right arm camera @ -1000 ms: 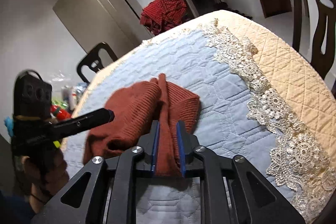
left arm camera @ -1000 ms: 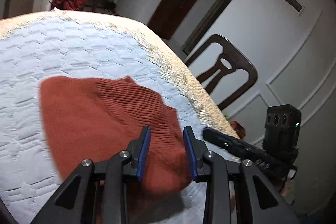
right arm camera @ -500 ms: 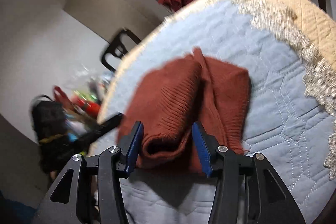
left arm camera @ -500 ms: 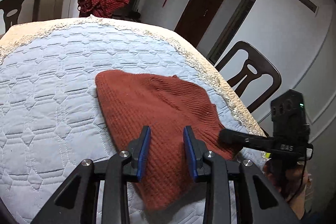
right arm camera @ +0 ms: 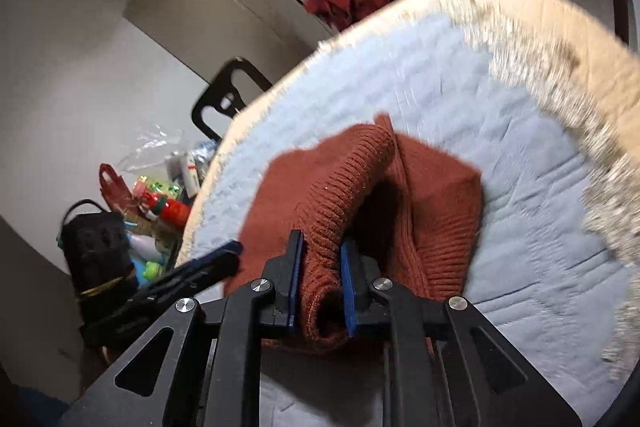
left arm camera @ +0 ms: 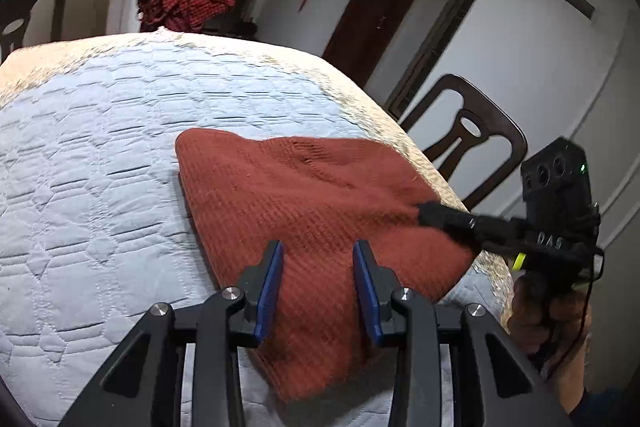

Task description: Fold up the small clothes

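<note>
Between right hand-held gripper (right arm camera: 320, 267) pads, rust knit garment (right arm camera: 348, 187) fold.

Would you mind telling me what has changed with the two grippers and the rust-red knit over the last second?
The right gripper let go of one fold, opened wide, and has just been closing; it now pinches the ribbed edge of the rust-red knit, lifting it. The left gripper has opened only slightly; its jaws straddle the knit without pressing. The knit remains on the quilted cover.
</note>
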The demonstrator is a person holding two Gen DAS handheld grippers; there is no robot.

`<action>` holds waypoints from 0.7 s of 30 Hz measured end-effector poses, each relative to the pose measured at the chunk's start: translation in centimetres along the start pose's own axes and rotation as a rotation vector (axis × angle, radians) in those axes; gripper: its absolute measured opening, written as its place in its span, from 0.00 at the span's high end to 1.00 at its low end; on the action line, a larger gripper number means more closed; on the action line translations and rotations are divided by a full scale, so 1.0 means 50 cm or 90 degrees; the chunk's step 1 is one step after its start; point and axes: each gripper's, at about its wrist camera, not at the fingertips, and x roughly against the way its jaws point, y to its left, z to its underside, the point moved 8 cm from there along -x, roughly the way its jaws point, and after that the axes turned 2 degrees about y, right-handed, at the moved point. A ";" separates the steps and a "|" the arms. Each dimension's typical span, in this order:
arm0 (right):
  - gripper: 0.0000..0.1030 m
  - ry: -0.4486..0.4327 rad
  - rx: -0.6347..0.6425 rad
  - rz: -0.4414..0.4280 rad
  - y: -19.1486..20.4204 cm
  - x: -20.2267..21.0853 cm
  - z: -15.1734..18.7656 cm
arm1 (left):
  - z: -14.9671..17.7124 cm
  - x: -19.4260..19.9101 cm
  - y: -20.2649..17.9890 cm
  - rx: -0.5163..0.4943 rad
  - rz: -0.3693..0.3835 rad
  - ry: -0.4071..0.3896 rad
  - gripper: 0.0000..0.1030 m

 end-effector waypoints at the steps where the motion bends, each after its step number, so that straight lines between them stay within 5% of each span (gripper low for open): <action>1: 0.83 -0.010 0.002 0.008 -0.004 0.014 -0.001 | 0.004 -0.005 -0.009 -0.010 0.004 0.004 0.62; 6: 0.83 0.020 -0.056 0.046 -0.090 -0.002 0.034 | 0.020 -0.029 -0.032 -0.045 -0.007 0.012 0.62; 12: 0.83 0.008 -0.025 0.059 -0.075 0.016 0.038 | 0.010 -0.001 -0.036 -0.049 -0.020 0.008 0.62; 21: 0.82 0.000 0.003 0.082 -0.063 0.019 0.035 | -0.042 -0.033 0.014 -0.051 -0.119 0.000 0.62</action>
